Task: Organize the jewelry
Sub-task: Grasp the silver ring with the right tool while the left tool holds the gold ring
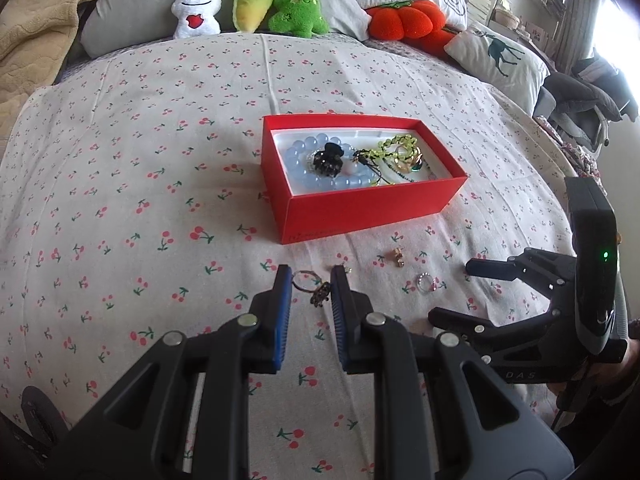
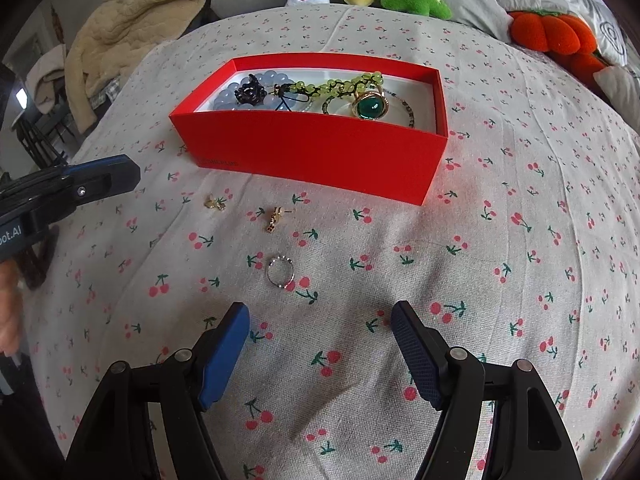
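Note:
A red box (image 1: 360, 212) (image 2: 320, 156) sits on the cherry-print bedsheet and holds blue beads, a black clip, a green bead strand and a green-stone ring (image 2: 370, 106). My left gripper (image 1: 310, 284) is open, its fingers on either side of a thin ring with a dark charm (image 1: 316, 290) lying on the sheet. A gold earring (image 1: 397, 257) (image 2: 274, 218) and a silver ring (image 1: 425, 282) (image 2: 281, 272) lie loose on the sheet. A second small gold piece (image 2: 215, 202) lies left of the earring. My right gripper (image 2: 320, 316) is open and empty, just short of the silver ring.
Plush toys (image 1: 248, 0) and pillows (image 1: 496, 56) line the far end of the bed. A beige blanket (image 1: 32, 40) is bunched at the far left. The right gripper's body (image 1: 560, 300) stands at the right of the left wrist view.

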Demonstrator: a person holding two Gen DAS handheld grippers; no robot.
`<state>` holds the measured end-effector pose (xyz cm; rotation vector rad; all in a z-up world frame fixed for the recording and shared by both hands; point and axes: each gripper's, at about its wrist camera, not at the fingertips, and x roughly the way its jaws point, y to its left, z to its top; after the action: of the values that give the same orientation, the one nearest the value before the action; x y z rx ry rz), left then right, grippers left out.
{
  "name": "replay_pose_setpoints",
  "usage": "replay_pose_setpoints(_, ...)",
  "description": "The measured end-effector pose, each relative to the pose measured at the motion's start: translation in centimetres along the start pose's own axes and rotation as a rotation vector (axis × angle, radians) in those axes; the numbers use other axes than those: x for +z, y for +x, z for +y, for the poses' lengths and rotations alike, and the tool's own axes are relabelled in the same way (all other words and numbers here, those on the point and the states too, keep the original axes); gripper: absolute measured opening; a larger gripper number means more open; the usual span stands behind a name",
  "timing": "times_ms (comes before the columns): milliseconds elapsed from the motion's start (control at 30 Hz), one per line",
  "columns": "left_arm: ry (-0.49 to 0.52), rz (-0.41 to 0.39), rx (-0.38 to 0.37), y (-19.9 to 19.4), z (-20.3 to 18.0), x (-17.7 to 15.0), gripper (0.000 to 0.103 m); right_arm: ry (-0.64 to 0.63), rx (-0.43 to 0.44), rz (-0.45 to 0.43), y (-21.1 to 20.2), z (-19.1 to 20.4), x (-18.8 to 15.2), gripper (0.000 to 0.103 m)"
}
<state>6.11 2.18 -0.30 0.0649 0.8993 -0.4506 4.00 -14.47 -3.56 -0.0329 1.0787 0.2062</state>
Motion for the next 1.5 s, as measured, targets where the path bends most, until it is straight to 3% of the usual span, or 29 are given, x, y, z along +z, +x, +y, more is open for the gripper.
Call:
replay_pose_setpoints(733,0.021,0.047,0.026,0.0,-0.6,-1.6,0.021,-0.078,0.011,-0.019,0.8,1.3,1.0,0.016)
replay_pose_setpoints(1133,-0.02,0.035,0.016,-0.7,0.1,-1.2,0.021,-0.054,0.034,-0.02,0.3,1.2,1.4,0.007)
replay_pose_setpoints(1500,-0.02,0.051,0.015,-0.6,0.4,-1.6,0.021,-0.104,0.081,-0.016,-0.4,2.0,-0.4,0.016)
